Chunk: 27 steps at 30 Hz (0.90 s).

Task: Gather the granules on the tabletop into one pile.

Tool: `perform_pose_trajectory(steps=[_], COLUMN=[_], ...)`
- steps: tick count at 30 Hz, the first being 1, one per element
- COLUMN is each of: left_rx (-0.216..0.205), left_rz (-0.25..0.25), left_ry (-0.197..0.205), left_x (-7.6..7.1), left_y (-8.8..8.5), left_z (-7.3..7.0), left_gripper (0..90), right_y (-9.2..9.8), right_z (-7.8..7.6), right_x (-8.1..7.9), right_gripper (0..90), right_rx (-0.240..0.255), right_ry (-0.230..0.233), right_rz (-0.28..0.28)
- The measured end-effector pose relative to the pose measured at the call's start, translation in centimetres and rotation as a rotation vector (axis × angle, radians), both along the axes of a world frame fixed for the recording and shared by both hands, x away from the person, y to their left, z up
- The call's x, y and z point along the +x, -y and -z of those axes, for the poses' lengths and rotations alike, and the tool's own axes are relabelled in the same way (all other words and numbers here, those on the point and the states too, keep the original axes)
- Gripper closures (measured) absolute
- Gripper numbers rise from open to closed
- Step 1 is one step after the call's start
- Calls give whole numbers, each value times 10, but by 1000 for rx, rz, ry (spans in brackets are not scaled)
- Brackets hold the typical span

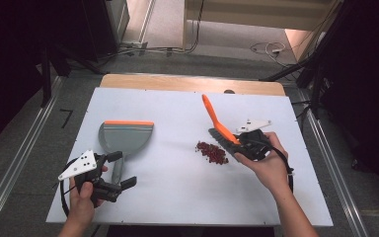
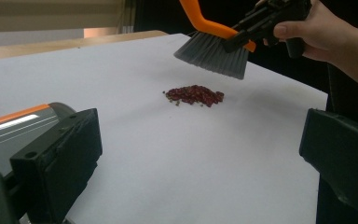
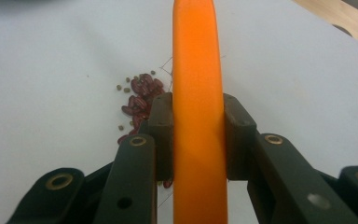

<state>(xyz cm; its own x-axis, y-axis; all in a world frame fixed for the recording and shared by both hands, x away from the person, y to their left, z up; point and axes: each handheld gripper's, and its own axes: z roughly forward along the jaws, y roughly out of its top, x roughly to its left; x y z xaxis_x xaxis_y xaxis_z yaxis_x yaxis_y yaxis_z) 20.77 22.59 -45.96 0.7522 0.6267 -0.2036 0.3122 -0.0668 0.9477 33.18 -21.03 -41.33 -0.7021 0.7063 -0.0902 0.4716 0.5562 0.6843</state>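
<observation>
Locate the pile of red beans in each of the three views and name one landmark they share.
High view: the red beans lie right of centre on the white table, just left of the brush.
Left gripper view: the beans sit upper centre, below the bristles.
Right gripper view: the beans lie left of centre, beside the orange handle.
Shared landmark: the brush.
</observation>
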Motion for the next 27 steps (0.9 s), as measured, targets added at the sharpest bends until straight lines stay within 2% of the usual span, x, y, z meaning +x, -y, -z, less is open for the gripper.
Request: perform_pose_trajectory(steps=[5,11,18,21,25,27], left_rx=[2,1,3,5,-1,-21], left_rz=[-4,-15,-18,-23,-47,-71], left_ry=[1,0,5,9,18,29], left_x=[0,0,0,0,-1,-2], left_y=[0,-1,-3,-5,-11,-17], left_z=[0,0,1,1,1,0], left_gripper=[1,1,1,1,1,1], right_y=[24,50,81,92,105,111], right_z=[3,9,17,21,25,27], right_x=[-9,-24,-42,-49,-55,-57], right_gripper=[684,684,684,684,684,684], right_rx=[59,95,166,173,197,214], right_ry=[-25,-26,-53,-63,-77,-81], right_rz=[60,123,191,212,240,247])
